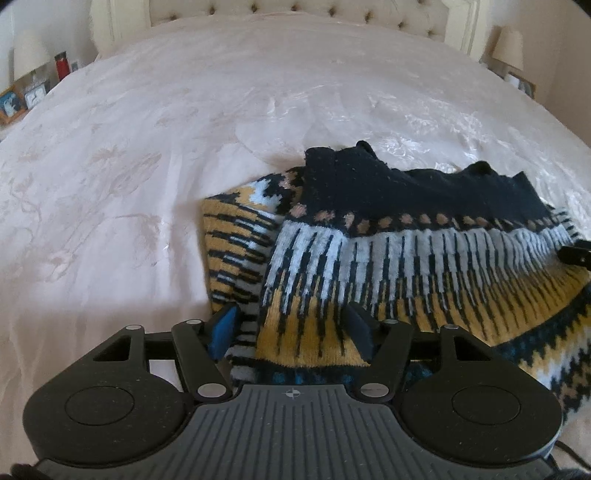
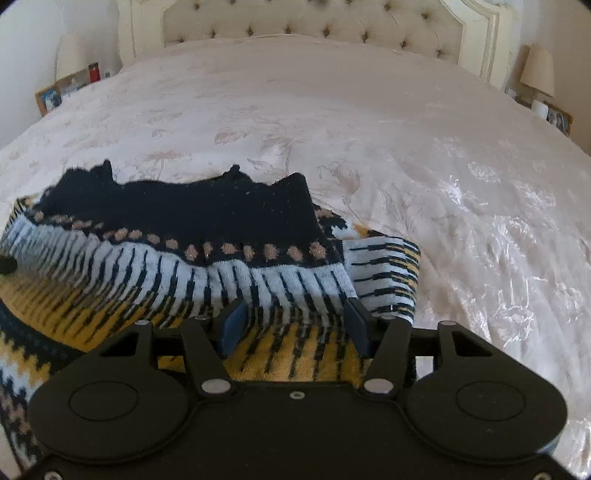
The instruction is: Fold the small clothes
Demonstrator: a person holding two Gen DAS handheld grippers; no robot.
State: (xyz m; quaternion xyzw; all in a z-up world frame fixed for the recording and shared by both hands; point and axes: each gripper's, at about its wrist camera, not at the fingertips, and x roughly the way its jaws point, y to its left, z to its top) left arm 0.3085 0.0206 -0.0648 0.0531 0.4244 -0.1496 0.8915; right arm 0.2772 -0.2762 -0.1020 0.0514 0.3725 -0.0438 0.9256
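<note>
A big bed (image 1: 184, 147) fills the room, with a shiny cream cover that has pale flowers on it. At the far end stands a soft cream headboard (image 2: 314, 26) with little buttons. A small lamp (image 2: 537, 70) stands on each side of the bed, and a red bottle (image 1: 61, 64) and a picture frame (image 1: 11, 103) sit on the left side table.

A knitted sweater (image 1: 388, 236) lies on the near part of the bed. It is dark blue at the top, with a row of tan dots, then white and black stripes, then yellow. It is folded over on itself, and a striped sleeve pokes out at each side from under the top part.

The left gripper (image 1: 291, 328) is down at the near left side of the sweater. Its jaws stand apart, with the yellow knit lying between the blue pads. The pads do not seem to squeeze it.

The right gripper (image 2: 295, 325) is down at the near right side of the sweater. Its jaws stand apart too, with the striped knit between them, and they do not seem to pinch it
</note>
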